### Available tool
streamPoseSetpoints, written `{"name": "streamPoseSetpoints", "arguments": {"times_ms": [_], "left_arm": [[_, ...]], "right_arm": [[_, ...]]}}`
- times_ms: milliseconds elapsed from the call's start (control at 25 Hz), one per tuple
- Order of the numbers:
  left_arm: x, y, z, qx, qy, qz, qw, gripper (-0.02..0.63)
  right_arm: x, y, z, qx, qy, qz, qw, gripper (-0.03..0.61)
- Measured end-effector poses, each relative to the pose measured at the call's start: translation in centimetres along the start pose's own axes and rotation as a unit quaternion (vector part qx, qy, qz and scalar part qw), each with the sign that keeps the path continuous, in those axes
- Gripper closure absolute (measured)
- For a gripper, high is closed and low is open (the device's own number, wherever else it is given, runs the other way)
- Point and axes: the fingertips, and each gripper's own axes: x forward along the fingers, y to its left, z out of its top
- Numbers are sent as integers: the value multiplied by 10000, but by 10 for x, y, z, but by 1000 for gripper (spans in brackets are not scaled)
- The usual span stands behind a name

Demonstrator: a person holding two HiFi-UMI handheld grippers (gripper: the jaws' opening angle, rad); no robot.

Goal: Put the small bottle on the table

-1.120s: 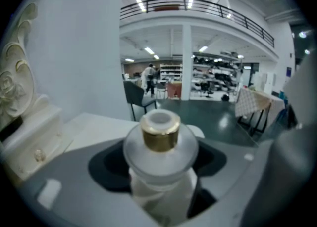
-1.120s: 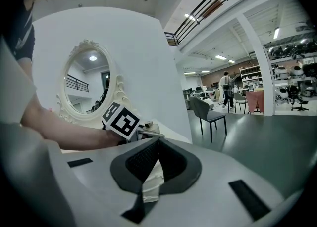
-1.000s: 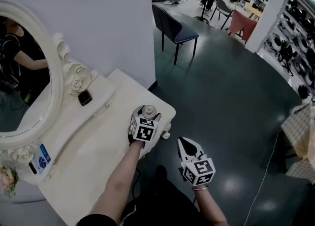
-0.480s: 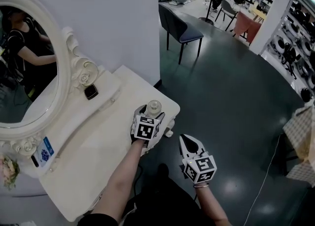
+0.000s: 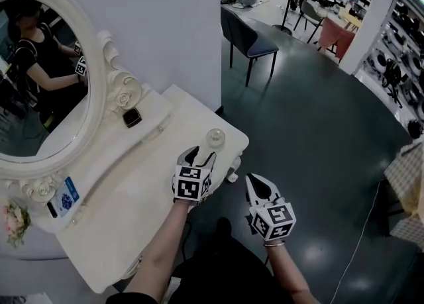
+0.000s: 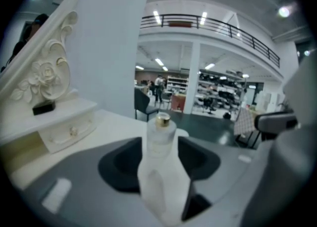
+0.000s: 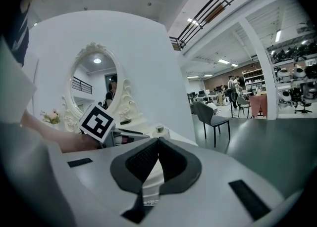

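A small frosted bottle [image 5: 215, 139] with a gold cap stands upright on the white dressing table [image 5: 132, 197], near its right corner. My left gripper [image 5: 199, 157] sits just behind the bottle, tips a short way from it. Its jaws are closing with nothing between them. In the left gripper view the bottle [image 6: 159, 134] rises beyond the left gripper [image 6: 161, 164] and is not touched by the pads. My right gripper [image 5: 258, 187] hangs over the dark floor off the table's front edge. In its own view the right gripper [image 7: 157, 144] is shut and empty.
An oval mirror [image 5: 40, 84] with a carved white frame stands at the table's back, with a small black object [image 5: 132, 118] on the ledge beside it. A dark chair [image 5: 248, 41] stands on the floor beyond the table. The bottle is close to the table edge [image 5: 238, 153].
My left gripper has let go of the bottle and drawn back toward me. The bottle stays standing on the table. The right gripper has barely moved.
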Motion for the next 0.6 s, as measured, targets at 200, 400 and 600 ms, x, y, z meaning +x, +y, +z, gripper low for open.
{"name": "streamPoseSetpoints", "arguments": {"times_ms": [200, 400, 600], "left_arm": [[-30, 3, -3, -111, -187, 72, 9997, 430], [-56, 7, -5, -171, -347, 151, 9991, 479], [-81, 9, 2, -168, -527, 177, 9983, 527]], "right_arm": [[-1, 11, 3, -44, -53, 47, 10000, 574], [2, 21, 5, -107, -82, 112, 9998, 574], [1, 30, 8, -141, -108, 165, 9997, 574]]}}
